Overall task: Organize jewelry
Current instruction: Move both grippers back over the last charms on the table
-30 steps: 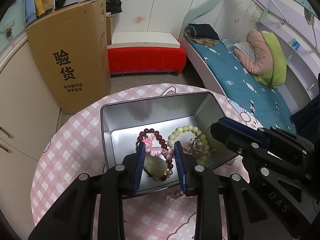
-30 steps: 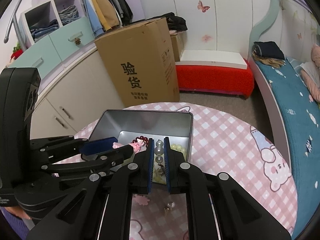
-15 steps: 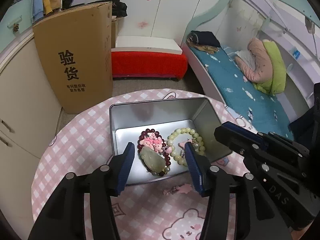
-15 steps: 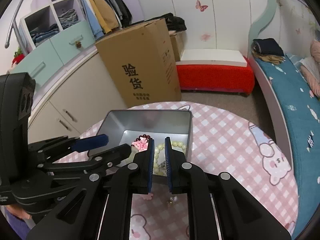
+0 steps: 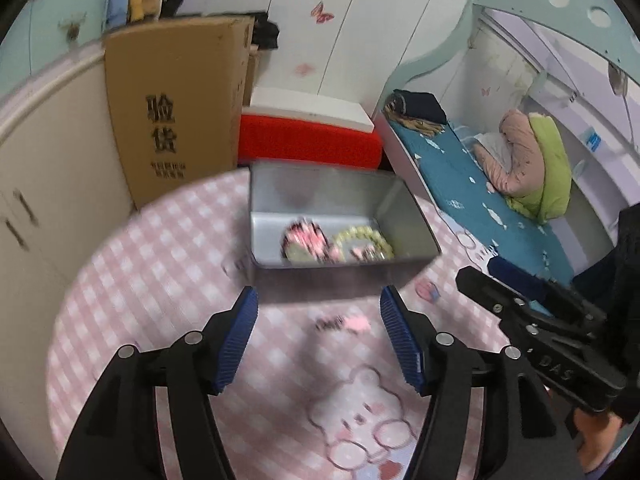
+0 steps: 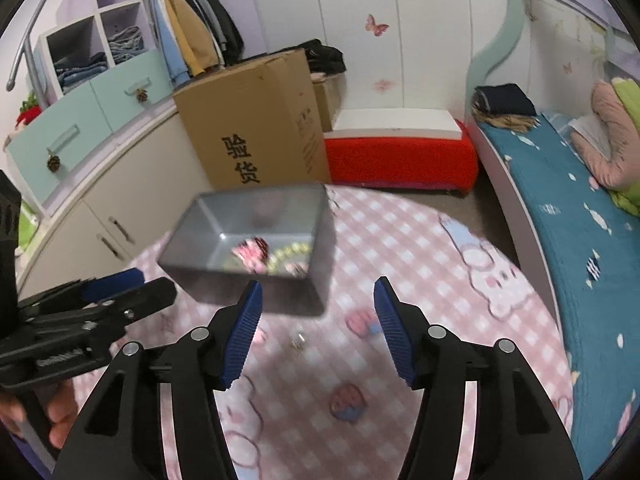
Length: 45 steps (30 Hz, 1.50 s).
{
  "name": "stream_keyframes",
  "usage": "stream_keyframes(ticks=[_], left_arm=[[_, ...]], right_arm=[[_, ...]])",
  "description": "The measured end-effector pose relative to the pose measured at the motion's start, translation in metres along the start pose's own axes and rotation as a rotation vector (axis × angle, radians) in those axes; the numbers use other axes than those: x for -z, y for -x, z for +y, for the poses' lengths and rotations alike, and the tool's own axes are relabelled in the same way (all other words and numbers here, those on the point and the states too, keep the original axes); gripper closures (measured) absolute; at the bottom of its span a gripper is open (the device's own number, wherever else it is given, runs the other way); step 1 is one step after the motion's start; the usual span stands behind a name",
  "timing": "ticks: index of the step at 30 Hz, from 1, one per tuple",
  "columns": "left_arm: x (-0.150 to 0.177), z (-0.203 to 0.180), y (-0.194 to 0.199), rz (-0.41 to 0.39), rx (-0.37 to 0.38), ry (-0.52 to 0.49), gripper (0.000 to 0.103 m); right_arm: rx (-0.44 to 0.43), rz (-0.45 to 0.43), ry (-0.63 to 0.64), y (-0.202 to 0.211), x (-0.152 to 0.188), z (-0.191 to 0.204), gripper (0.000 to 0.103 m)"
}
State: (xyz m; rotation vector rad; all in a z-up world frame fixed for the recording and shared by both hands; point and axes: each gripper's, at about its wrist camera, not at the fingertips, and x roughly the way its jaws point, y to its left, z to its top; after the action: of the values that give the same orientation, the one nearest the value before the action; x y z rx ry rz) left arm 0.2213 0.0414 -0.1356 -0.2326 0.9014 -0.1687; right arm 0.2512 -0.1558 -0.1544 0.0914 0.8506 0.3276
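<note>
A silver metal tin (image 5: pixel 412 216) (image 6: pixel 208 216) stands on the round pink checked table (image 5: pixel 160 264) (image 6: pixel 400 248). Inside lie a dark red bead bracelet with pink charms (image 5: pixel 306 236) (image 6: pixel 252 249) and a pale green bead bracelet (image 5: pixel 366 238) (image 6: pixel 290 254). A small pink and dark piece (image 5: pixel 342 323) lies on the cloth in front of the tin, and a small metal piece (image 6: pixel 299 341) lies there too. My left gripper (image 5: pixel 318 336) is open and empty, pulled back from the tin. My right gripper (image 6: pixel 318 330) is open and empty, also short of the tin.
A tall cardboard box (image 5: pixel 176 108) (image 6: pixel 256 128) stands on the floor behind the table, by white cabinets (image 6: pixel 100 200). A red bench (image 5: pixel 308 140) and a bed with a teal sheet (image 5: pixel 480 200) lie beyond. Both views are blurred by motion.
Both grippers have opened wide and drawn back out of the tin toward the table's near side. The bracelets stay in the tin.
</note>
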Motion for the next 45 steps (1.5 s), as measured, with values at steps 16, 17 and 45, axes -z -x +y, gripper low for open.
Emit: stream_keyframes(ticks=[16, 17, 45], left_arm=[[0.023, -0.026, -0.065, 0.083, -0.149, 0.009, 0.042], [0.022, -0.028, -0.067, 0.086, -0.151, 0.003, 0.042], [0.033, 0.006, -0.039, 0.040, -0.050, -0.059, 0.070]], right_arm=[[-0.011, 0.089, -0.049, -0.023, 0.042, -0.034, 0.040], [-0.018, 0.091, -0.050, -0.024, 0.042, -0.035, 0.040], [0.002, 0.119, 0.095, -0.058, 0.036, 0.023, 0.040]])
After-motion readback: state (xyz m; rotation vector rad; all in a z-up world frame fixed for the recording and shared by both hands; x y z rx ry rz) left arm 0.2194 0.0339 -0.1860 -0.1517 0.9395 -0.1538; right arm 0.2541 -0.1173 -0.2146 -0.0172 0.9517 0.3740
